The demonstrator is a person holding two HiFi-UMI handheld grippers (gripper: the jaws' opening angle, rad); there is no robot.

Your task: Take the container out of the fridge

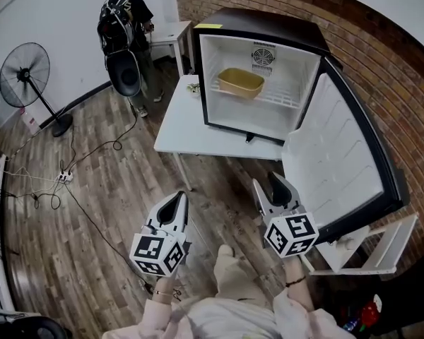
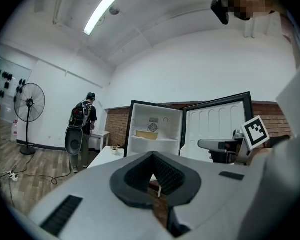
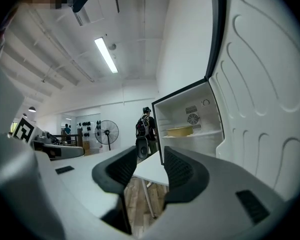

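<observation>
Yellow plastic container (image 1: pixel 241 82): on the shelf in open black mini fridge (image 1: pixel 268 23), well ahead of both grippers
Left gripper (image 1: pixel 178 198): jaws closed, nothing in it
Right gripper (image 1: pixel 268 181): jaws wide apart, empty

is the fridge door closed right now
No, the fridge door is swung wide open to the right in the head view, leaving the yellow container inside in plain sight.
</observation>
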